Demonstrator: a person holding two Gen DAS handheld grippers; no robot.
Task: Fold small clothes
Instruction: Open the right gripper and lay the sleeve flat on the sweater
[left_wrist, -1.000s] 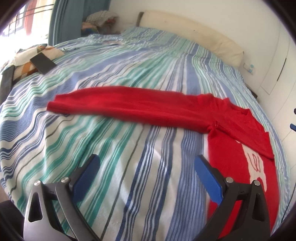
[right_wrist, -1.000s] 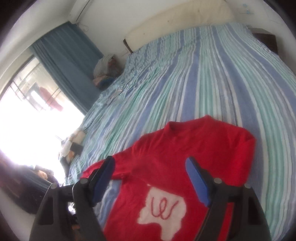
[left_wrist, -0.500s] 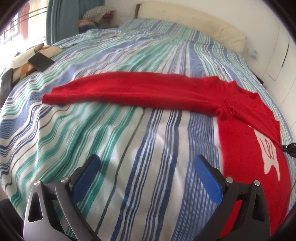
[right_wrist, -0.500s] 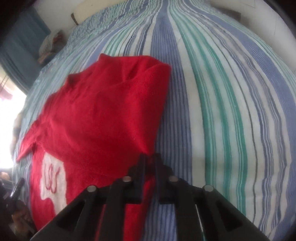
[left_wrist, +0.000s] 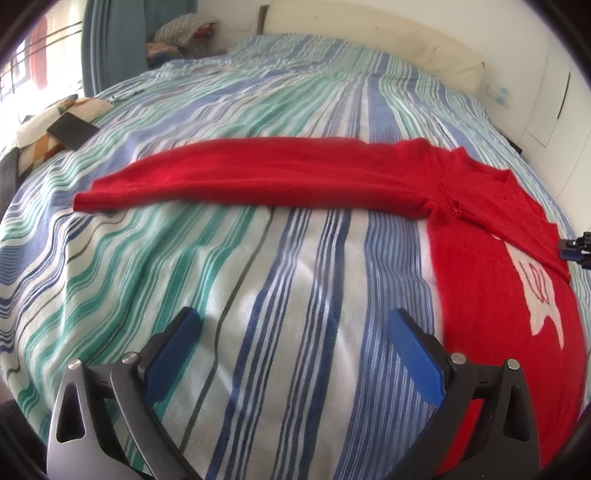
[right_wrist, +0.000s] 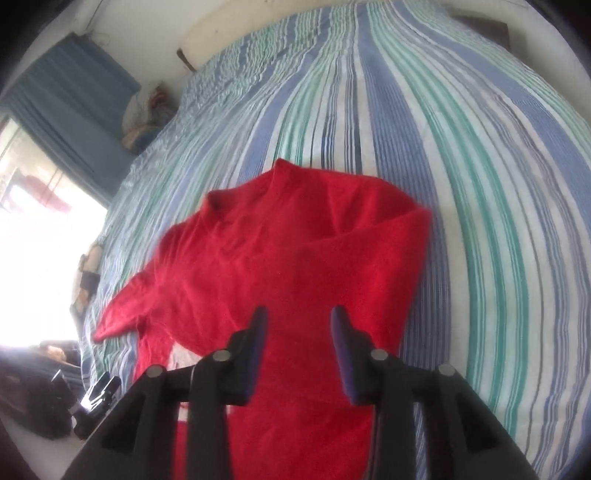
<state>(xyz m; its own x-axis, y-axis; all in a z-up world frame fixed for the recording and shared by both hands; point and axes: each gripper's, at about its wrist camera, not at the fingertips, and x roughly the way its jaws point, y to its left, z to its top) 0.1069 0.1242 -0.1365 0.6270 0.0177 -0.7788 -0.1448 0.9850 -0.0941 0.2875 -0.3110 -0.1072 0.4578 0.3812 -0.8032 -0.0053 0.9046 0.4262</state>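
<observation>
Red knit: a small sweater (left_wrist: 491, 236) lies flat on the striped bedspread (left_wrist: 258, 295); one side is already folded over the body (right_wrist: 369, 258), the other sleeve (left_wrist: 251, 173) stretched out sideways.
Left gripper (left_wrist: 291, 339): jaws spread wide over bare bedspread, holding nothing.
Right gripper (right_wrist: 298, 334): jaws have just been opening, part-spread above the folded side, pinching no cloth.
Advice: take the long sleeve at its cuff and lay it straight across the body, edges aligned, no bunching.

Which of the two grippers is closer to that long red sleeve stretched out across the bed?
The left. The left gripper hovers open over bare striped bedspread, facing the outstretched sleeve. The right gripper is over the folded side of the red sweater, beyond the body from that sleeve.
</observation>
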